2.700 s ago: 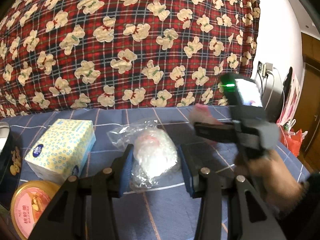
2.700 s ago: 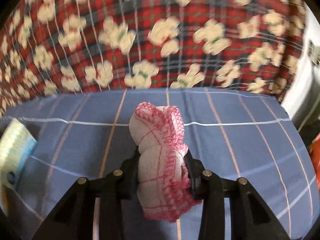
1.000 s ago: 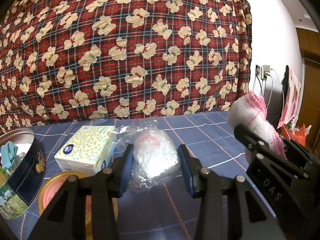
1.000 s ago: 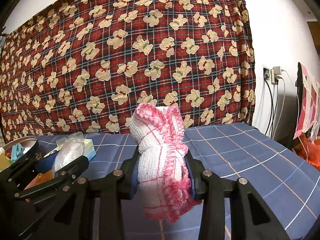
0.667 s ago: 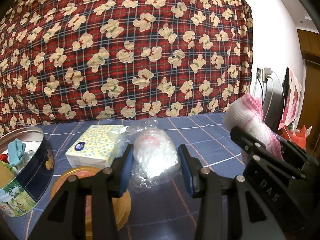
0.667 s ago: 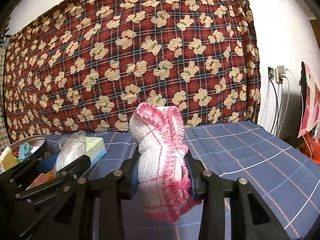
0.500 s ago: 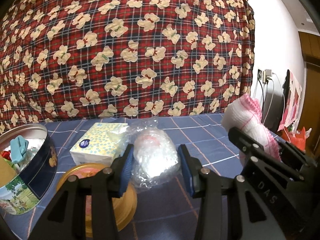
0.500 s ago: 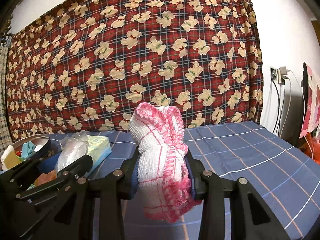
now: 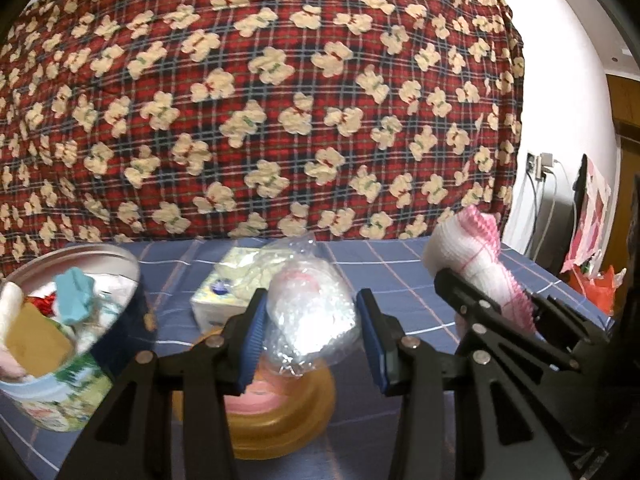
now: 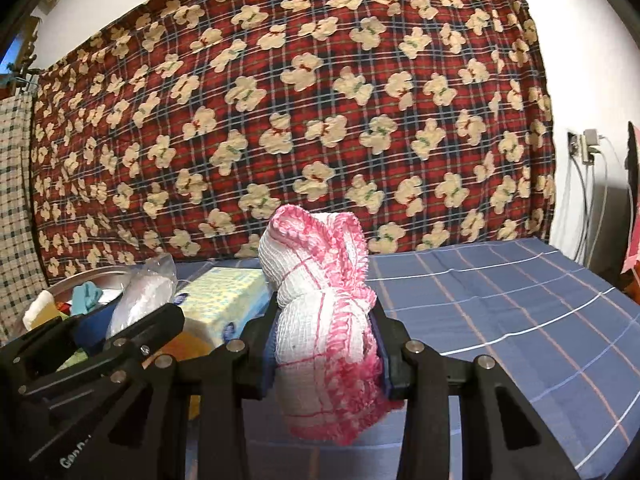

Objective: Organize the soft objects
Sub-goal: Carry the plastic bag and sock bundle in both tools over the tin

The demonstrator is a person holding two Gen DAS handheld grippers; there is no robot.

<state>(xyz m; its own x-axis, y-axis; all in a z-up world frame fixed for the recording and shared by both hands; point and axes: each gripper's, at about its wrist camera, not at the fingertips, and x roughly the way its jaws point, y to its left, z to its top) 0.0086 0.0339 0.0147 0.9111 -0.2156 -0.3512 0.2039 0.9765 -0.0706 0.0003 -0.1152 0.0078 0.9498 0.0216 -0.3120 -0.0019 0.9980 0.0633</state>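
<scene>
My left gripper (image 9: 310, 336) grasped a clear plastic bag (image 9: 308, 312) above the yellow lid (image 9: 280, 428), beside the round tin (image 9: 60, 380) at the bedspread's (image 10: 500, 312) left edge. My right gripper (image 10: 324, 354) clamped the pink-trimmed white cloth (image 10: 320, 312) just alongside.

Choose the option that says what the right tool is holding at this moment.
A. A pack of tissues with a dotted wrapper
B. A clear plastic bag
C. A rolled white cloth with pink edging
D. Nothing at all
C: in the right wrist view the right tool is clamped on the rolled white cloth with pink edging; the clear plastic bag sits in the left tool.
</scene>
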